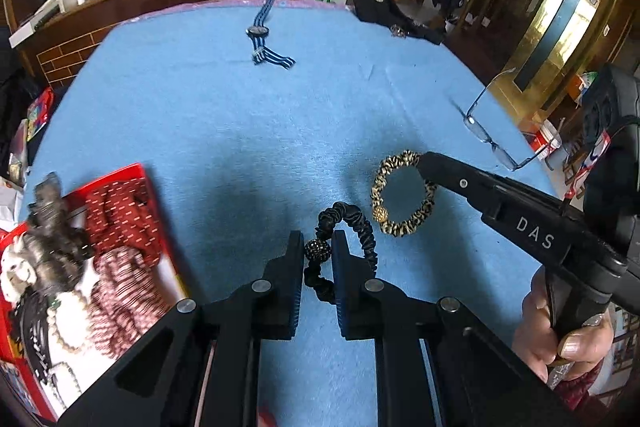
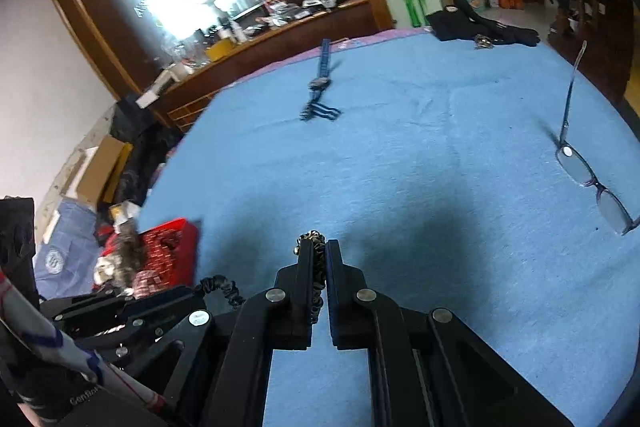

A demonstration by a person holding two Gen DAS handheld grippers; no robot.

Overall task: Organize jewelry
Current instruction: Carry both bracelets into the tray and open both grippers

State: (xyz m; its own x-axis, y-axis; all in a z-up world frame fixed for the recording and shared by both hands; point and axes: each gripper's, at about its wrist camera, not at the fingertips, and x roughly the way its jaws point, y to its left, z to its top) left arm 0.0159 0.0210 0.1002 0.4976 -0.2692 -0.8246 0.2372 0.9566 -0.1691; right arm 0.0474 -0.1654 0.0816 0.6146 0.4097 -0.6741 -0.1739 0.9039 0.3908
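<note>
Black hand-held gripper (image 1: 318, 247) with silver screws, marked "DAS".

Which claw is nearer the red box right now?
Left. The left claw, shut on the black scrunchie, sits just beside the red box; the right claw, gripping the leopard scrunchie, is farther off.

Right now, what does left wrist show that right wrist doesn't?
Left wrist only: the whole leopard-print scrunchie as a ring, its gold bead, the right tongs seen from the side gripping it, and the beaded ball of the black scrunchie between the left tongs.

Right wrist only: the leopard band edge-on between its own tongs, plus boxes on the floor.

Both: blue cloth, striped watch, glasses, red box.
</note>
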